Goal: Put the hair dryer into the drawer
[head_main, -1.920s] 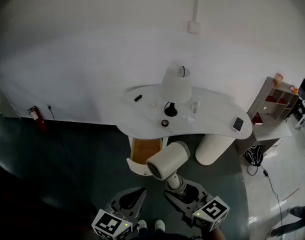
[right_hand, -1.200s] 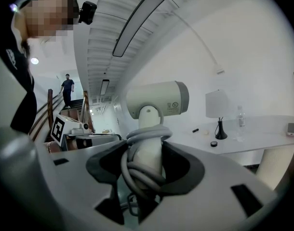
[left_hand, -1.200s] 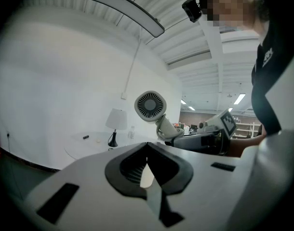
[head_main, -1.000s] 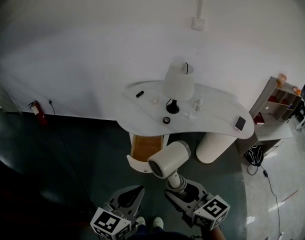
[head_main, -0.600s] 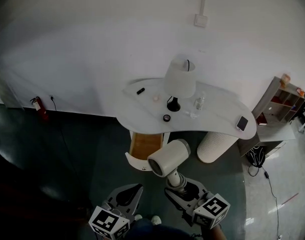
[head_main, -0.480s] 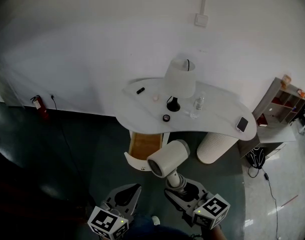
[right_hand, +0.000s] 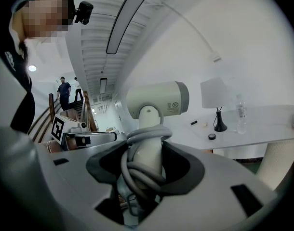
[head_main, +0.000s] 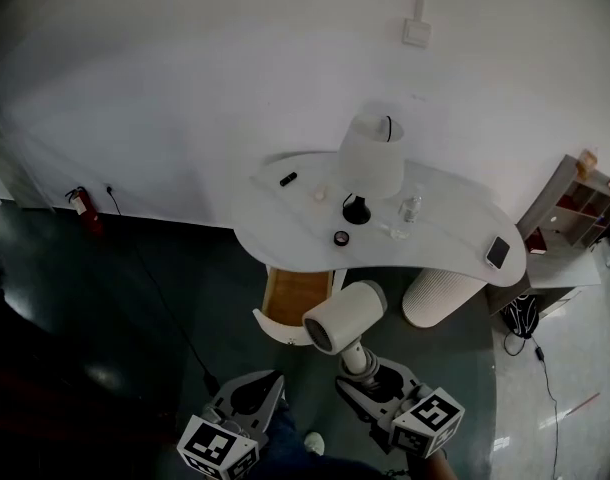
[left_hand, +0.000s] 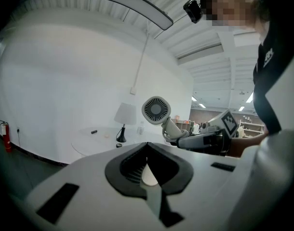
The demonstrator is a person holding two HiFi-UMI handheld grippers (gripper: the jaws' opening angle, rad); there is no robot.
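White and barrel-shaped, the hair dryer [head_main: 343,318] stands upright in my right gripper [head_main: 371,380], which is clamped on its handle [right_hand: 148,119], where the grey cord [right_hand: 146,138] is wound. It hangs just in front of the drawer [head_main: 293,296], outside it. The drawer is pulled open below the tabletop [head_main: 455,243]. My left gripper [head_main: 249,396] is further back from the drawer, jaws closed on nothing.

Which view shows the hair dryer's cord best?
Right gripper view: the grey cord loops round the hair dryer handle, which the right gripper clamps. The head view shows the dryer from above, its cord indistinct. The left gripper view shows the rear grille, with the cord too small to tell.
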